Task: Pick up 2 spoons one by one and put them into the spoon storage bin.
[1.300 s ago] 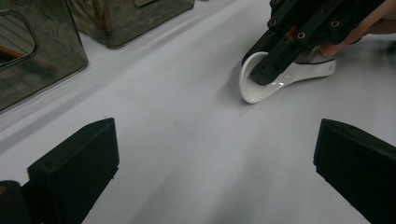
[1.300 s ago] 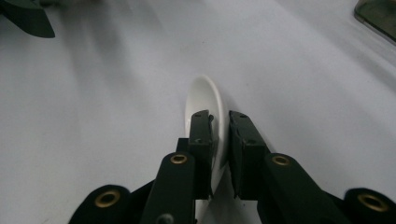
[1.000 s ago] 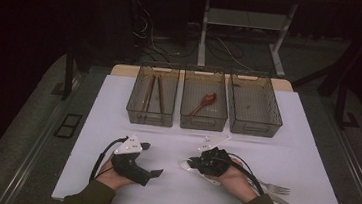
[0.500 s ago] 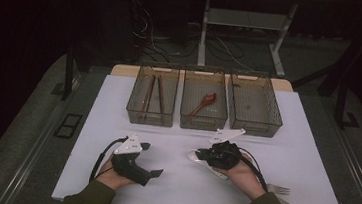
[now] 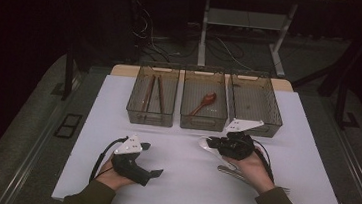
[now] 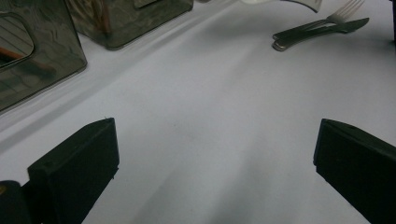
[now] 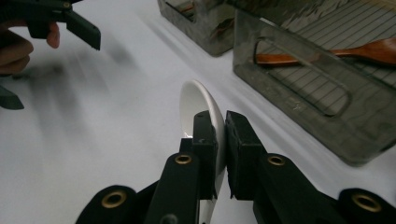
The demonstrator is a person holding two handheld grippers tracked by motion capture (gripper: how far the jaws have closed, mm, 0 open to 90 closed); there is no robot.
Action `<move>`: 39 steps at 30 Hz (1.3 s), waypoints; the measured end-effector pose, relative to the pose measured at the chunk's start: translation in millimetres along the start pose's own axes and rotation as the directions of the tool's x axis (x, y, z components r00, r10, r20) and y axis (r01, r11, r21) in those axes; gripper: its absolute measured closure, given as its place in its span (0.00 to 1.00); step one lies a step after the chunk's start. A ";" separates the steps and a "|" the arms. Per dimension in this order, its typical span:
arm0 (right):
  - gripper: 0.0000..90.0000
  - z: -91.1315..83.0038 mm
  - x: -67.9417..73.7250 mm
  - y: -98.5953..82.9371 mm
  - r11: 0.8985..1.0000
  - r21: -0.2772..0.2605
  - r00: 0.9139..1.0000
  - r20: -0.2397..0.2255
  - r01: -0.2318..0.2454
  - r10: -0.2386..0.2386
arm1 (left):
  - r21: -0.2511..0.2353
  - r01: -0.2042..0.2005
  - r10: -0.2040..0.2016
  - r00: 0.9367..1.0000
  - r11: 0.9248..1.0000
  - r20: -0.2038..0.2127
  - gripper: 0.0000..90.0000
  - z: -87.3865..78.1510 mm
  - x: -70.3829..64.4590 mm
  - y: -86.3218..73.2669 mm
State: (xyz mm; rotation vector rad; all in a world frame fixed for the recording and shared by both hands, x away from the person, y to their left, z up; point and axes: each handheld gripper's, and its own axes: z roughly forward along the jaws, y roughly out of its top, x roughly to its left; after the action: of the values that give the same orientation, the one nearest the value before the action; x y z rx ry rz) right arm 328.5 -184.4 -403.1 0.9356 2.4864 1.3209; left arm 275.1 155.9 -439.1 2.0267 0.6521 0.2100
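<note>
White spoon [image 7: 198,105]: pinched by right gripper [image 7: 219,135], raised, centre frame.
Left gripper [image 6: 212,154]: jaws spread, low over bare white table [image 5: 182,167].
Bins [image 5: 204,101]: lined along far table edge.

A lab or test room: a white table [image 5: 310,144] on dark grey carpet (unlit beyond it), loose cables [image 5: 148,31] on the floor, a metal desk frame [image 5: 244,22] behind

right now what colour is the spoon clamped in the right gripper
White; the right gripper view shows it best.
</note>
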 end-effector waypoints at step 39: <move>0.92 -0.4 -55.5 78.8 0.988 -0.129 0.991 0.090 -0.083 0.095 | -0.004 0.000 0.001 1.000 1.000 0.005 0.00 0.2 0.2 0.8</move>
State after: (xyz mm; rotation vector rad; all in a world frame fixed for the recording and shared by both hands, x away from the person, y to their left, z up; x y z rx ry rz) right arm 407.3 -185.8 -347.6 1.0648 2.2860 1.4054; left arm 275.6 155.5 -438.6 2.0232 0.6473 0.2059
